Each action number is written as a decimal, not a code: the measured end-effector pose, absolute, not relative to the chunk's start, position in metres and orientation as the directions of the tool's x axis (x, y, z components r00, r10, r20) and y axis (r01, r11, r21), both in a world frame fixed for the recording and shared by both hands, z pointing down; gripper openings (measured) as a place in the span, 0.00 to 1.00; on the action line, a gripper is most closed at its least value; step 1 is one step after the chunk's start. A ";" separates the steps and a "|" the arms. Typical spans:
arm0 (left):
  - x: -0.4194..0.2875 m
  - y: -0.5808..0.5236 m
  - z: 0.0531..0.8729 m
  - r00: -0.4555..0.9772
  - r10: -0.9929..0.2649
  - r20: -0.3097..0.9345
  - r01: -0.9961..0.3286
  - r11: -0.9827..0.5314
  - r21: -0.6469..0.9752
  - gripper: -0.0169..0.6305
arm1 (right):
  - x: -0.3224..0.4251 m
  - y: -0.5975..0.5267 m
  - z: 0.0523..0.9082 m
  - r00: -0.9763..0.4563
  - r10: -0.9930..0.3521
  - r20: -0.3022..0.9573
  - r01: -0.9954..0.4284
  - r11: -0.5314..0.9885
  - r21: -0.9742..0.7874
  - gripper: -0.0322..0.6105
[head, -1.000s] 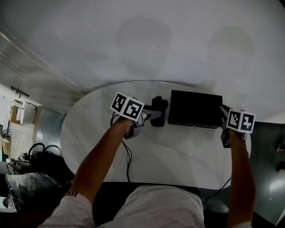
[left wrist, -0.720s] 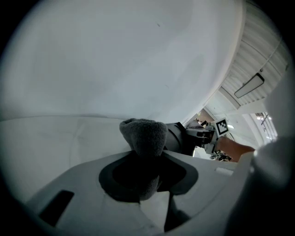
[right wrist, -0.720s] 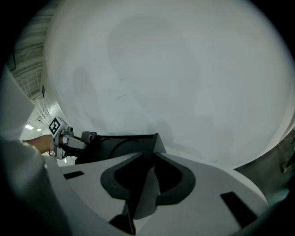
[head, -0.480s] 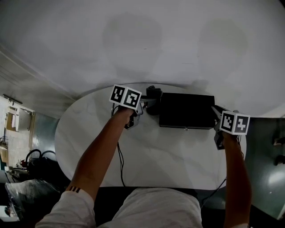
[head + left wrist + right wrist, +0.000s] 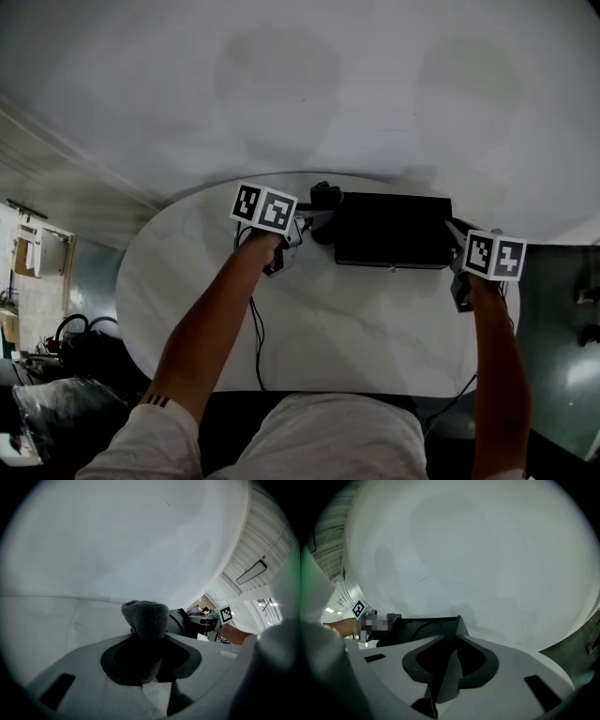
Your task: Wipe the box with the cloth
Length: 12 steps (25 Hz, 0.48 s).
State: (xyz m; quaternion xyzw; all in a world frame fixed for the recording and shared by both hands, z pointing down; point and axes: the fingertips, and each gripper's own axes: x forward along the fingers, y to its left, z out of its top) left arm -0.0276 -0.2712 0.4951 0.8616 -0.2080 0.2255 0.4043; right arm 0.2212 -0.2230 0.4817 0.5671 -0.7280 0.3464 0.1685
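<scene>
The white oval table (image 5: 347, 323) carries a thin dark cable (image 5: 255, 328), which runs under the person's left forearm. The left gripper (image 5: 314, 218) lies low over the table and points to the right. Its jaws are closed on the grey cloth (image 5: 325, 196). In the left gripper view the cloth stands up as a thick folded bunch between the two pads, which press on it from both sides. The cloth sits at the left end of the black box (image 5: 389, 230), by its far corner, and it seems to touch the box there. The box lies flat on the far half of the table, with its long side across. At the box's right end, the right gripper (image 5: 457, 234) has its jaws partly open and clamped on the box's near corner.
</scene>
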 end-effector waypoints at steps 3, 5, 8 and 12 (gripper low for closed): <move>-0.029 -0.258 0.494 0.814 -0.162 0.558 -0.531 -0.595 0.603 0.21 | 0.221 -0.223 0.481 -0.300 -0.710 0.637 -0.943 0.118 -0.312 0.17; -0.031 -0.247 0.494 0.816 -0.155 0.558 -0.527 -0.595 0.606 0.21 | 0.220 -0.223 0.481 -0.299 -0.710 0.637 -0.943 0.117 -0.312 0.17; -0.033 -0.234 0.494 0.815 -0.149 0.560 -0.525 -0.596 0.607 0.21 | 0.221 -0.223 0.481 -0.300 -0.710 0.636 -0.942 0.117 -0.313 0.17; -0.035 -0.216 0.492 0.817 -0.143 0.559 -0.520 -0.601 0.607 0.21 | 0.221 -0.223 0.481 -0.299 -0.712 0.636 -0.942 0.115 -0.315 0.17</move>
